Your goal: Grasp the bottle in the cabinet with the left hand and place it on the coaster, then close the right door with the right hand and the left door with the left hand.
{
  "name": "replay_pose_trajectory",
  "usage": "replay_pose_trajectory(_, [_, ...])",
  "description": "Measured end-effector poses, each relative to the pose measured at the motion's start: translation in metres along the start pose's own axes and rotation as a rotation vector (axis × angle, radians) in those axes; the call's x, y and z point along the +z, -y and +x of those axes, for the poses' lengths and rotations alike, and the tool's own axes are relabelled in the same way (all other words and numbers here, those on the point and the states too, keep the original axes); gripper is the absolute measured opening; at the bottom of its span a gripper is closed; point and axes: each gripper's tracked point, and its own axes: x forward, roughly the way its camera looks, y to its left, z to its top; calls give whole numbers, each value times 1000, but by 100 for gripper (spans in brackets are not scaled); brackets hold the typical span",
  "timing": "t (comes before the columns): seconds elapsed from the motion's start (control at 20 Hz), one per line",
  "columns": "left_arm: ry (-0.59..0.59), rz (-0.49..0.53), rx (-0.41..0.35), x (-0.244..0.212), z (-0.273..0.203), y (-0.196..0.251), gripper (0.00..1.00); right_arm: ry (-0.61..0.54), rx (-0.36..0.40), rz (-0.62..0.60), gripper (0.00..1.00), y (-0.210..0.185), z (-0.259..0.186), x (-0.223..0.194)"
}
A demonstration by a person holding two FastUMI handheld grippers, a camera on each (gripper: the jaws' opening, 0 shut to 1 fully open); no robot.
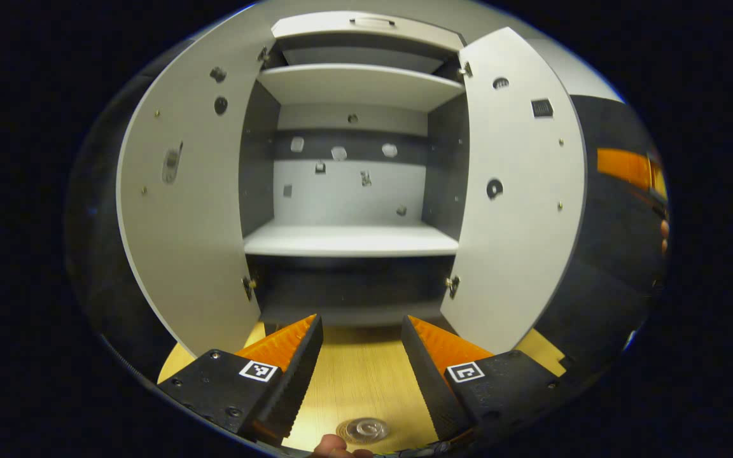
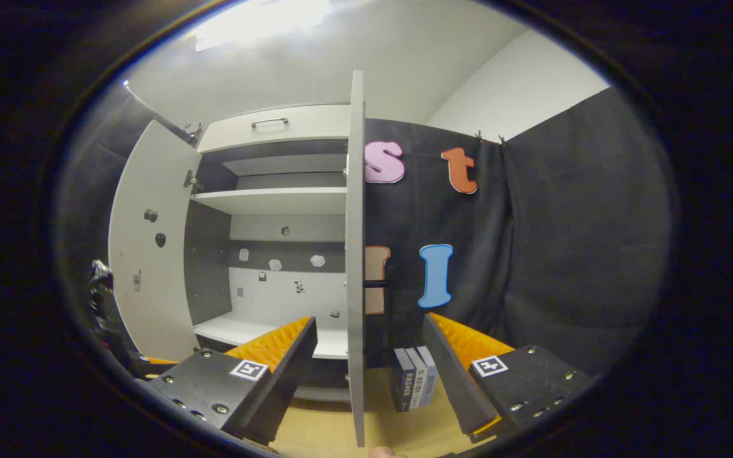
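Observation:
The grey cabinet (image 1: 350,238) stands with both doors swung wide, and its shelves are bare. My left gripper (image 1: 361,321) is open in front of it, low over the wooden table, with nothing between its fingers. A small round clear thing (image 1: 361,430) lies on the table under that gripper; whether it is the bottle's top or the coaster I cannot tell. In the right gripper view the right door (image 2: 356,254) is edge-on and runs down between the fingers of my open right gripper (image 2: 369,319), which do not touch it. The left door (image 2: 147,254) hangs open at the left.
Three upright books (image 2: 412,385) stand on the table just right of the right door. The wooden table (image 1: 357,375) reaches up to the cabinet's foot. A fingertip (image 1: 335,448) pokes in at the bottom edge. Black cloth walls the booth on the right.

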Motion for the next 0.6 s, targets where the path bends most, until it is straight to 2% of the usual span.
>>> replay_pose_trajectory(0.05, [22,-3,17,14,-2,-2,85,7,-16,4,100,5,1,2])
replay_pose_trajectory(0.15, [64,2,59,39,-5,-10,92,16,-53,-1,100,16,6,2])
replay_pose_trajectory(0.25, [99,6,89,57,-9,-17,92,22,-90,-20,100,27,10,1])
replay_pose_trajectory(0.4, [120,11,108,67,-14,-23,93,27,-120,-62,97,34,22,-2])
replay_pose_trajectory(0.45, [123,19,117,66,-19,-21,92,22,-121,-77,100,34,26,-5])
replay_pose_trajectory(0.6, [121,28,131,64,-20,-25,92,13,-113,-94,100,32,35,-10])
